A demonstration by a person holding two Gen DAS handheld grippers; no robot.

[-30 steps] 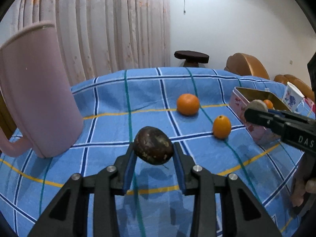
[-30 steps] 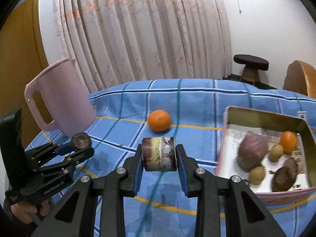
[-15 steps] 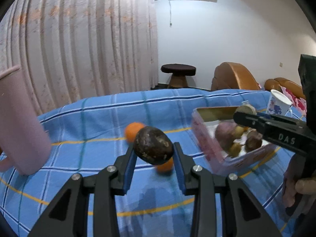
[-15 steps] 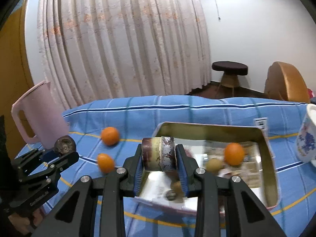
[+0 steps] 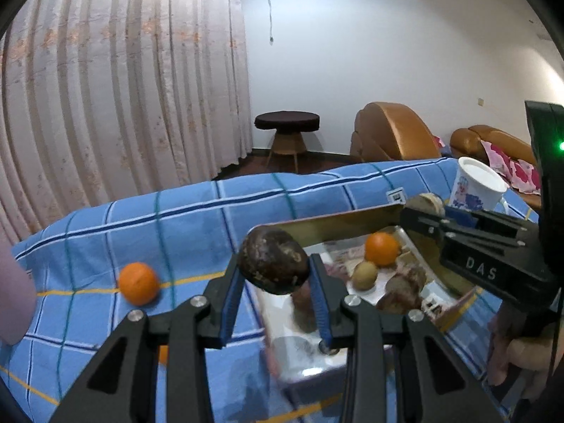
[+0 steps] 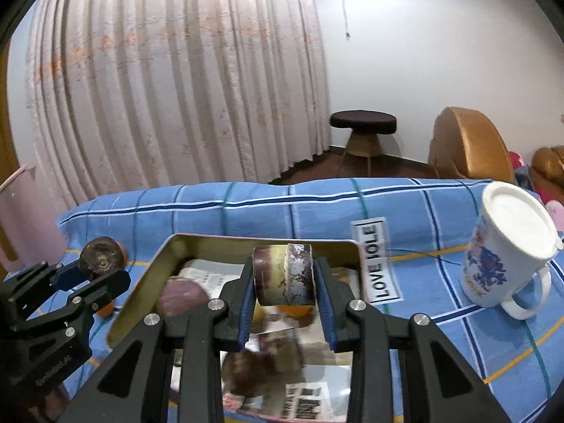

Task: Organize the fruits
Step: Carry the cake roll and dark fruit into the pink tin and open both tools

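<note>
While your left tool [image 5: 274, 275] grips a dark passion fruit [image 5: 273, 261] and your right tool [image 6: 284, 282] clamps a cut fruit piece [image 6: 283, 275], both hover over the tin [image 6: 169, 250] at frame centre, ready for dropping.

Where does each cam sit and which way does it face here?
Left wrist: rides the left gripper, looks along its fingers at a dark round fruit over the tin's near corner; a hand at right.
Right wrist: rides the right gripper, clamped on a brown-and-white fruit above the tin; the left gripper shows lower left.
Shared: tin, mug, blue checked cloth, stool.
</note>
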